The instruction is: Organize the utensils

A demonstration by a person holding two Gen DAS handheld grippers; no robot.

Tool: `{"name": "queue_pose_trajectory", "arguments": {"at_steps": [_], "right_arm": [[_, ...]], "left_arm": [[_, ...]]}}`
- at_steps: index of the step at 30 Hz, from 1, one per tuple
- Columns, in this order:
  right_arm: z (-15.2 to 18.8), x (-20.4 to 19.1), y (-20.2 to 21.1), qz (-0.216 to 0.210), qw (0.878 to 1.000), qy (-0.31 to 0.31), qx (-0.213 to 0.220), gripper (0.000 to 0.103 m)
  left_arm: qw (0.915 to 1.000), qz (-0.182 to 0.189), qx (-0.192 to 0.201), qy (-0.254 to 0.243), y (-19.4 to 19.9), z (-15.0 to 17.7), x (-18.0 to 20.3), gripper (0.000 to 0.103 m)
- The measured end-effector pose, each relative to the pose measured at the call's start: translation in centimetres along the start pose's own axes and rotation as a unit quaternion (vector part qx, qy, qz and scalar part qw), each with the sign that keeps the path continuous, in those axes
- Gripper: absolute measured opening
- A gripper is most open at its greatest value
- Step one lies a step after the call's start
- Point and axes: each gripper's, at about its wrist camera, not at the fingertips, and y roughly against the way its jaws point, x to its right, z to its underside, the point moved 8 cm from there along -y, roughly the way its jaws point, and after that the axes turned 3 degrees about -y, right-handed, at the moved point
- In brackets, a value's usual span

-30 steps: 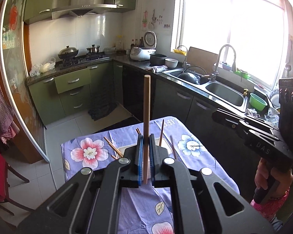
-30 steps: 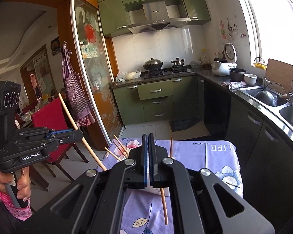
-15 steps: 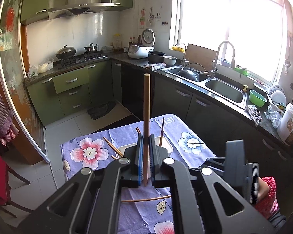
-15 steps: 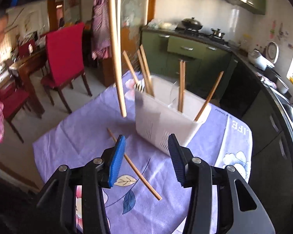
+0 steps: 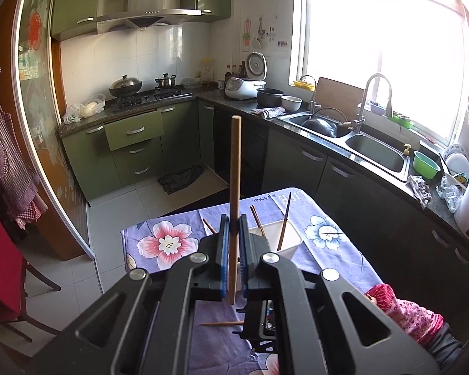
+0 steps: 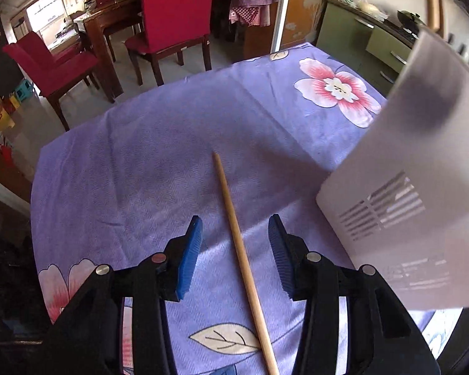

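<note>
A: Chopstick first. Where is the one on the cloth?

B: A pale round wooden chopstick [image 6: 237, 243] lies flat on the purple flower-print cloth [image 6: 147, 168] covering the surface, just beside the white slotted plastic utensil holder [image 6: 416, 187] and on its open side, towards the red chairs [image 6: 175, 9].

A: And the right gripper?

B: The right gripper [image 6: 234, 243] points steeply down at the cloth with its jaws apart. The lying chopstick runs up between the two blue pads [image 6: 189, 256], but neither pad touches it. The jaws have just been closing a little, with that chopstick between them and still free.

A: What about the other side?

B: The left gripper [image 5: 233, 243] is clamped on a second, thicker light-brown wooden stick [image 5: 235, 168], held upright, its top end rising well above the pads and its lower end poking out beneath them. In the left wrist view it sits on the near side of the white holder.

A: Anything inside the holder?

B: Yes, seen from the left wrist: a dark chopstick [image 5: 286, 215] leans in it, and a reddish-brown one [image 5: 256, 218] stands beside that. A further brown tip [image 5: 209, 225] shows to the holder's left; I cannot tell whether it is inside.

A: Is the person visible?

B: Only a pink patterned sleeve [image 5: 406, 312], low and to the right of the holder.
</note>
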Motion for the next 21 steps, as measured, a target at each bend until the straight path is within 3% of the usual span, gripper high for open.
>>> {"name": "queue_pose_trajectory", "arguments": {"at_steps": [6, 11, 13, 21], "right_arm": [[-0.7, -0.5, -2.3, 0.009, 0.999, 0.01, -0.033, 0.03], [-0.9, -0.1, -2.2, -0.014, 0.999, 0.005, -0.047, 0.024], [-1.1, -0.6, -2.4, -0.019, 0.998, 0.012, -0.05, 0.009], [-0.4, -1.2, -2.0, 0.012, 0.999, 0.017, -0.034, 0.006]], "left_arm": [[0.9999, 0.003, 0.014, 0.009, -0.9, -2.6, -0.6, 0.006], [0.9999, 0.007, 0.01, -0.004, -2.8, -4.6, 0.7, 0.006], [0.9999, 0.007, 0.005, -0.006, -3.8, -5.1, 1.4, 0.006], [0.9999, 0.007, -0.01, -0.012, -8.6, -5.6, 3.1, 0.006]]}}
